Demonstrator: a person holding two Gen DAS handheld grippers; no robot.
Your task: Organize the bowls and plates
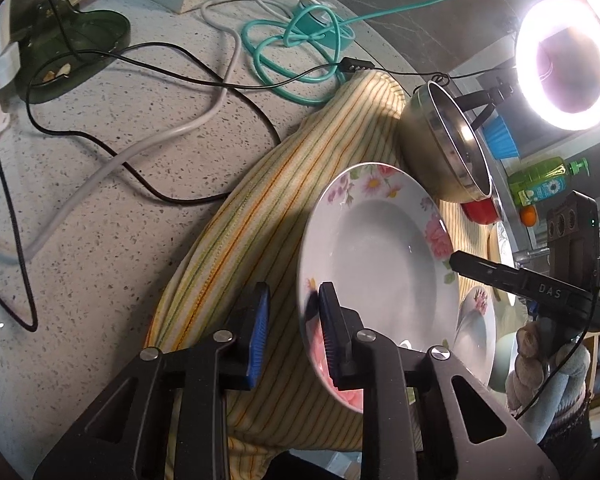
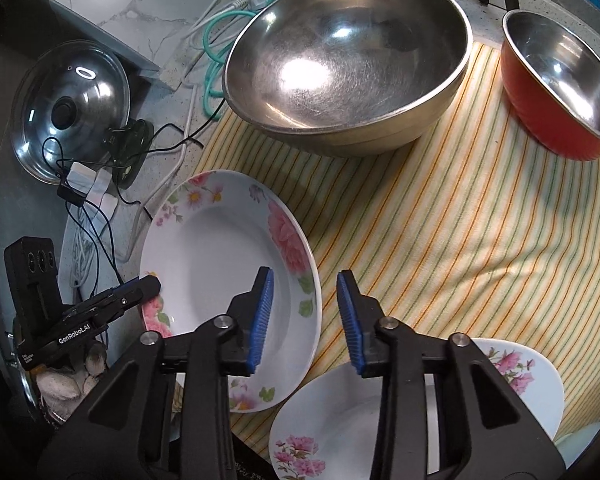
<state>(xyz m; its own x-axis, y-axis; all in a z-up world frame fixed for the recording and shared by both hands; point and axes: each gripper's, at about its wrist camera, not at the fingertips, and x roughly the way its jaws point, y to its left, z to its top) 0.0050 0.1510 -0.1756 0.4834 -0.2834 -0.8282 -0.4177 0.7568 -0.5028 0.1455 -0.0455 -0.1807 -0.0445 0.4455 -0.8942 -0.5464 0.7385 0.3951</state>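
The left gripper (image 1: 294, 332) stands with its jaws parted around the near rim of the floral deep plate (image 1: 380, 264), one blue pad outside the rim and one over the inner face; no clamp is evident, and the gap between pads is plainly wider than the rim. In the right wrist view the same gripper's finger tip (image 2: 150, 282) lies at the plate's left edge, and the plate (image 2: 220, 264) rests on the striped cloth (image 2: 440, 240), overhanging the cloth's left border toward the speckled counter (image 1: 100, 220). The right gripper (image 2: 305, 320) hangs released above the plate's right rim, holding nothing. A second floral plate (image 2: 516, 368) lies just beside the first, at the near edge of the cloth; a large steel bowl (image 2: 348, 60) and a red-sided bowl (image 2: 560, 88) stand further back, apart from each other. Judgement: the step in hand is securing the first plate for stacking. The rim should be seated deep between the pads before closing, since a glazed lip is likely to slip. The lift should stay level and clear the neighbouring plate's edge. The cloth may drag; the cables (image 1: 148, 128) on the counter are a snag risk.
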